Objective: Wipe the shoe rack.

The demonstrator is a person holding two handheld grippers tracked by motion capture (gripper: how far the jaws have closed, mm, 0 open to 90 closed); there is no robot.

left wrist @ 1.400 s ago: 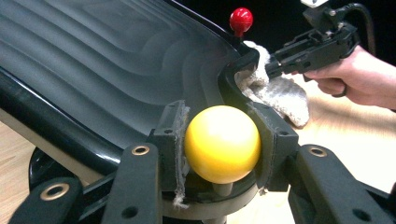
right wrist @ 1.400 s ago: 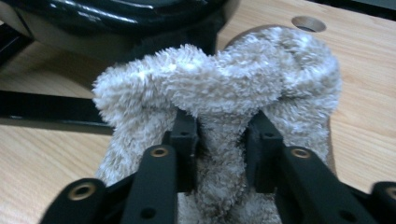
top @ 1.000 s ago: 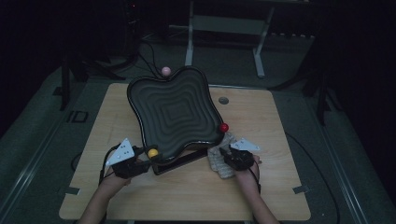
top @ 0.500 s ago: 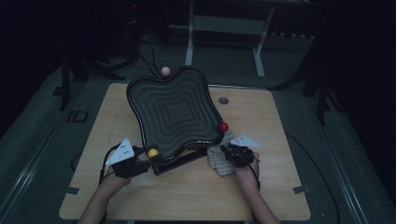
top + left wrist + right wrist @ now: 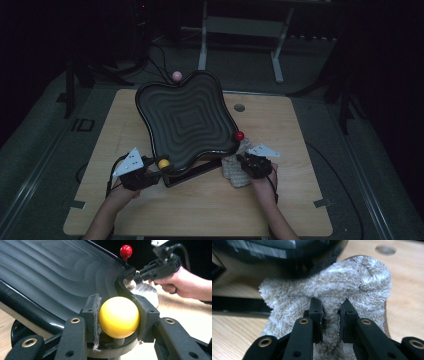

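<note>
One wooden tabletop (image 5: 295,200) carries a black ridged tray (image 5: 187,120), tilted on its stand. Just right of its near corner lies a beige towel (image 5: 235,170), pinched between the right gripper's (image 5: 246,161) closed fingers (image 5: 315,310). The left gripper's (image 5: 152,172) fingers (image 5: 90,312) clamp the tray's yellow knob (image 5: 163,163).

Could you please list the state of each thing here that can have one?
Left gripper: shut on the yellow ball.
Right gripper: shut on the fluffy cloth, pinching a fold.
Black wavy tray: tilted, its near edge raised off the table.
Red ball: untouched, at the tray's rim.
</note>
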